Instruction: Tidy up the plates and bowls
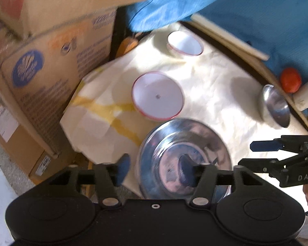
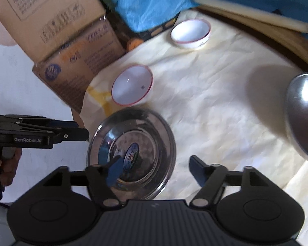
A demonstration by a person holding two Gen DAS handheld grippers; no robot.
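Left wrist view: left gripper (image 1: 155, 171) standing wide above the steel plate (image 1: 184, 157), with nothing between the pads. Right gripper (image 2: 154, 171) wide too in the right wrist view, over the same plate, pads not pressing it. Plate lying flat on the cream cloth (image 1: 211, 86), at the near edge of it.

Just behind the plate, the near white bowl (image 1: 158, 96) with a thin red rim. Farther back, the far white bowl (image 1: 184, 44), same red rim. Off to the right, well apart, a steel bowl (image 1: 276, 106).

Steel plate: probably light, hard and slippery, so best pinched at the raised rim, not on the flat middle. White bowls: likely easy to chip or break if bumped, so best held by the rim, one pad inside and one outside. Steel bowl: smooth and round, likely to slide in the pads.

Writing: "GenRobot.AI" on the side of the left gripper in the right wrist view, "DAS" on the right gripper in the left wrist view. Round sticker (image 2: 131, 153) in the middle of the plate, words too blurry to read. Blue round logo on the cardboard box (image 1: 43, 78), print too blurry to read.
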